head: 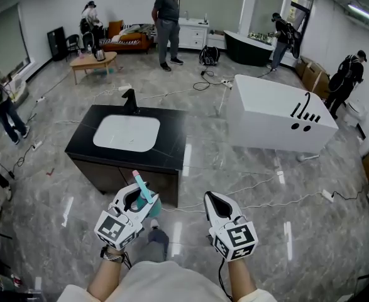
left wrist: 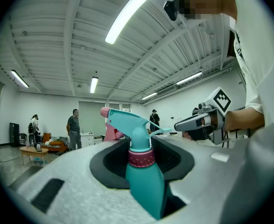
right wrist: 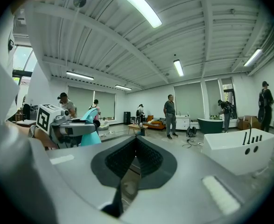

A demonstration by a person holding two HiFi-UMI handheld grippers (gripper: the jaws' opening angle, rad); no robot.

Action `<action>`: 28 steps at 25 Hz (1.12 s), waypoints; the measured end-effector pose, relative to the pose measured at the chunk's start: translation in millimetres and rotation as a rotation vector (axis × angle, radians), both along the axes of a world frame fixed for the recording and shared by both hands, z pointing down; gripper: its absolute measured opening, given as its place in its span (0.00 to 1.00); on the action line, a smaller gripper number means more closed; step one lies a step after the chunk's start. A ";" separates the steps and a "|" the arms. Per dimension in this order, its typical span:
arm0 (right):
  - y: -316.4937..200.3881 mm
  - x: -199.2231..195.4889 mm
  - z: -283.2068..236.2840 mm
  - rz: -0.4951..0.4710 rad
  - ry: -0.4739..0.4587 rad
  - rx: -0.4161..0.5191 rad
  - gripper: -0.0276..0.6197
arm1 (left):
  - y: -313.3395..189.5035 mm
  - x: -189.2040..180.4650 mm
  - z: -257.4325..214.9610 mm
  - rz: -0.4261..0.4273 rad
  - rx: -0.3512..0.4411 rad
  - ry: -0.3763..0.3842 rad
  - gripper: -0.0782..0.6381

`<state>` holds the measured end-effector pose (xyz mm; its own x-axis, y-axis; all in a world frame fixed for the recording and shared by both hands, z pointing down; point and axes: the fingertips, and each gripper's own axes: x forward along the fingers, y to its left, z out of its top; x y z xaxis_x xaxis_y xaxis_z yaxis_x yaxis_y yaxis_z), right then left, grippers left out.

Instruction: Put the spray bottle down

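Observation:
In the head view my left gripper [head: 137, 200] is shut on a teal spray bottle [head: 150, 204] whose pink-tipped nozzle points up and away. The left gripper view has the bottle [left wrist: 144, 181] standing upright between the jaws, clamped just below its dark pink collar. My right gripper [head: 214, 200] hangs beside it on the right, with its jaws shut and nothing between them. From the right gripper view, the left gripper [right wrist: 64, 125] and the bottle [right wrist: 90, 132] appear at the left. Both grippers are over the floor, just in front of a black counter [head: 171, 143].
The black counter carries a white sink basin [head: 126, 133] and a black faucet [head: 130, 99]. A white bathtub [head: 278, 115] stands to the right. Cables [head: 259, 184] trail across the glossy floor. Several people stand around the room's edges, and a low wooden table [head: 93, 61] sits far back.

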<state>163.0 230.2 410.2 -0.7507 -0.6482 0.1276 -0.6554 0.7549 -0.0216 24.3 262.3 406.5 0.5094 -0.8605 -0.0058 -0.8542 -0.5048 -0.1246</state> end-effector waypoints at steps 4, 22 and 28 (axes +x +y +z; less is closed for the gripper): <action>-43.3 -2.0 8.5 0.052 0.008 -0.009 0.05 | -49.7 -5.6 10.2 0.039 -0.005 0.011 0.32; -252.1 -90.2 3.4 0.140 0.038 -0.050 0.05 | -276.7 -83.3 16.1 0.140 -0.066 0.035 0.32; -293.4 -109.0 11.0 0.167 0.058 -0.066 0.05 | -322.2 -101.8 26.0 0.167 -0.087 0.045 0.32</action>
<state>54.0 -63.2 421.2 -0.6234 -0.7520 0.2139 -0.7732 0.6337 -0.0257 -77.4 -59.9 432.5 0.6462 -0.7621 0.0388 -0.7612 -0.6474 -0.0378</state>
